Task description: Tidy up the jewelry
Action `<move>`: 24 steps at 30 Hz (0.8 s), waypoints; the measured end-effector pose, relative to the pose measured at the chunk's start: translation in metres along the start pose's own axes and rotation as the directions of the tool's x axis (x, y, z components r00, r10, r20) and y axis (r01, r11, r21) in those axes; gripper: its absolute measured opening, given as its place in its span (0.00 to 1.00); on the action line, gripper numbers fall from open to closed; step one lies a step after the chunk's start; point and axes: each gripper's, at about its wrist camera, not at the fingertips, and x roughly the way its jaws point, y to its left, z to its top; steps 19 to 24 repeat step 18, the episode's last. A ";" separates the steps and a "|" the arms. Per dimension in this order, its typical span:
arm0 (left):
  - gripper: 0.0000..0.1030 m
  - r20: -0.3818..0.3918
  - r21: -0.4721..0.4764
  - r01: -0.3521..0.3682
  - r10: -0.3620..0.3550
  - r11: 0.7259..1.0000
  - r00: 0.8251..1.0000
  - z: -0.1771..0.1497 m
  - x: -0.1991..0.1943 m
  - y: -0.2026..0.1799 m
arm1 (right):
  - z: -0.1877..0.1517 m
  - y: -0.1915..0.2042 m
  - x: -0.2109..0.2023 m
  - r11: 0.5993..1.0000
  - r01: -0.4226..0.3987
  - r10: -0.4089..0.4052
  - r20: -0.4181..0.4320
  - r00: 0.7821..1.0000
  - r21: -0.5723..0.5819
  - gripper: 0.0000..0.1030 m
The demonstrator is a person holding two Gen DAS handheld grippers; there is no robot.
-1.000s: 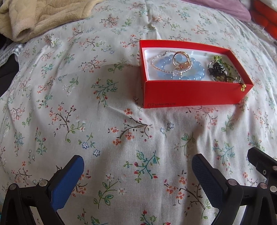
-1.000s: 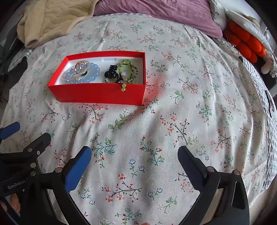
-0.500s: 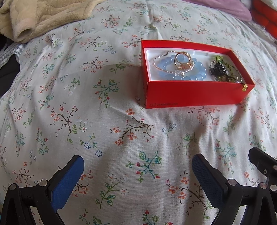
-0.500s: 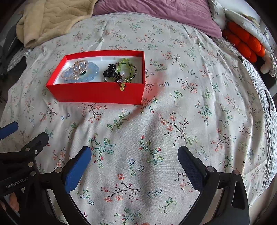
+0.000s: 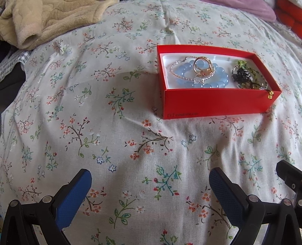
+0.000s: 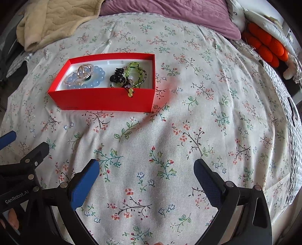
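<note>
Jewelry box (image 5: pixel 217 101), red w/ white lining, sits on the floral bedspread (image 5: pixel 117 135), ahead of both tools and well apart from them. From the left gripper (image 5: pixel 150 190) it lies ahead and to the right; from the right gripper (image 6: pixel 146 180) it lies ahead and to the left. Neither tool touches it.

Box's long axis runs roughly crosswise to both grippers' fingers, i.e. side to side in each view, one long red wall facing the tools. In the left wrist view the near-right corner angles slightly farther right; in the right wrist view the box is a bit skewed, its left end nearer.

Inside, toward the left gripper's side: blue bead bracelet (image 5: pixel 203 75) lying flat, w/ a thin sparkly chain bracelet (image 5: pixel 178 72) and gold rings (image 5: pixel 203 64) on top of it. Other end of the box: black hair clip (image 6: pixel 118 75), green bead strand (image 6: pixel 135 68) and a tangle of small pieces; a yellow bead charm (image 6: pixel 130 92) hangs over the near wall's rim.

Left gripper: jaws spread wide, blue pads (image 5: pixel 72 199) apart, nothing between them. Right gripper: likewise released, pads (image 6: pixel 84 183) wide apart, empty, over bare bedspread. The left tool's black frame shows at the right wrist view's left edge.

Beyond the box: beige blanket (image 6: pixel 52 20) far left, purple pillow (image 6: pixel 169 15) far centre.
</note>
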 end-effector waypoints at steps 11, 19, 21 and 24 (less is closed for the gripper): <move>0.99 -0.023 -0.017 -0.004 0.003 1.000 1.000 0.000 0.006 0.007 | -0.001 -0.001 0.003 1.000 0.022 -0.022 -0.004 1.000 0.004 0.98; 0.99 -0.014 -0.025 -0.021 0.021 0.999 1.000 -0.004 0.017 0.012 | -0.004 0.001 0.019 0.999 0.051 -0.051 -0.020 0.998 -0.010 0.98; 0.99 -0.014 -0.025 -0.021 0.021 0.999 1.000 -0.004 0.017 0.012 | -0.004 0.001 0.019 0.999 0.051 -0.051 -0.020 0.998 -0.010 0.98; 0.99 -0.014 -0.025 -0.021 0.021 0.999 1.000 -0.004 0.017 0.012 | -0.004 0.001 0.019 0.999 0.051 -0.051 -0.020 0.998 -0.010 0.98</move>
